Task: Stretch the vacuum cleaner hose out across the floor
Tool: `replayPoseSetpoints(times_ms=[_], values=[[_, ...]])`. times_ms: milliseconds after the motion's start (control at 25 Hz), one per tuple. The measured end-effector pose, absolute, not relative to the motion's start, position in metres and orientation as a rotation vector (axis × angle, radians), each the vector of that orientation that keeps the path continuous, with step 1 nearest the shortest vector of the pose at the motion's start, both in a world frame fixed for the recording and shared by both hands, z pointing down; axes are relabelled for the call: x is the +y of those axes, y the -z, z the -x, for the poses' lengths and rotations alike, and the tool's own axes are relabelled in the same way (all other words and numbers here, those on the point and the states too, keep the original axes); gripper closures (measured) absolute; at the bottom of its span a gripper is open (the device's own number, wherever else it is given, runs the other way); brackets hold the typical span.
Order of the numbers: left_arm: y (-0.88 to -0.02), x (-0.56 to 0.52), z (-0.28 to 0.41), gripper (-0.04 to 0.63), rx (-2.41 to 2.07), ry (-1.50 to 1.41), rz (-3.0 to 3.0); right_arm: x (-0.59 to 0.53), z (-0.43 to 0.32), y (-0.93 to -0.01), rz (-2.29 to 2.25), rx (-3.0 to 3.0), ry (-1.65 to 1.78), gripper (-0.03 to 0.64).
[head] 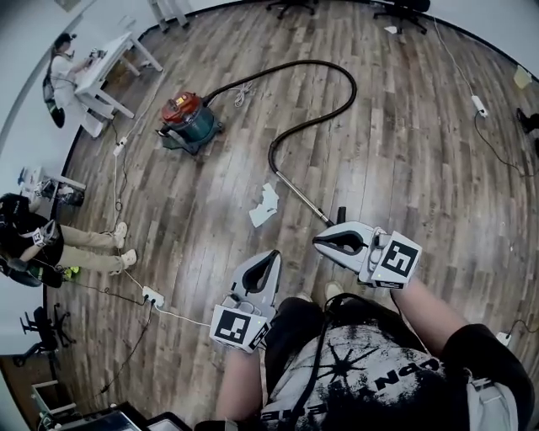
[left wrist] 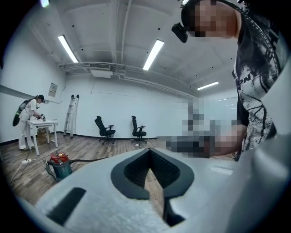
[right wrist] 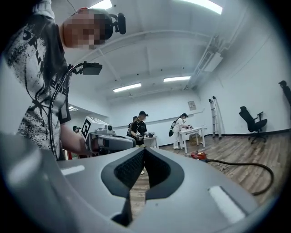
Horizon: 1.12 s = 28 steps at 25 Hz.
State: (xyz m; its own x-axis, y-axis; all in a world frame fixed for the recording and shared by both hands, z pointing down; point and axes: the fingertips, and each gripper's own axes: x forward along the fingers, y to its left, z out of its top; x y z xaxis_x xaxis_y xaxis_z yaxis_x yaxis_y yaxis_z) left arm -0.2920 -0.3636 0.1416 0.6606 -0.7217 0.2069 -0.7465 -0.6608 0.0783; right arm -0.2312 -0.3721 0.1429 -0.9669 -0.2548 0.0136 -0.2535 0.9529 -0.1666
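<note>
The red and teal vacuum cleaner [head: 187, 118] stands on the wooden floor at the far left. Its black hose [head: 337, 80] loops out to the right and curls back into a metal wand [head: 299, 195], whose end lies just beyond my right gripper [head: 320, 242]. That gripper is shut and empty, pointing left. My left gripper [head: 269, 255] is also shut and empty, just in front of my body. The left gripper view shows the cleaner [left wrist: 59, 164] low on the left. In the right gripper view the cleaner [right wrist: 198, 155] and the hose [right wrist: 254, 170] are on the right.
A white scrap of paper [head: 266, 204] lies beside the wand. A power strip [head: 152, 295] and cables run along the left. A person stands at a white table [head: 105, 71]; another sits by the left wall [head: 50, 244]. Office chairs [head: 400, 10] stand far back.
</note>
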Motion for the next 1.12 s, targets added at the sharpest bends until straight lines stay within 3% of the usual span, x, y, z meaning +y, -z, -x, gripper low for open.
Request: replayPoseSetpoints(times_ms=[720, 1120], values=[[-0.163, -0.567, 0.358, 0.594, -0.889, -0.299, -2.863, -0.569, 0.283, -0.16, 0.87, 3.018, 0.22, 0.611], [-0.184, -0.622, 0.323, 0.594, -0.78, -0.256, -2.853, -0.607, 0.246, -0.213, 1.061, 3.079, 0.34, 0.611]])
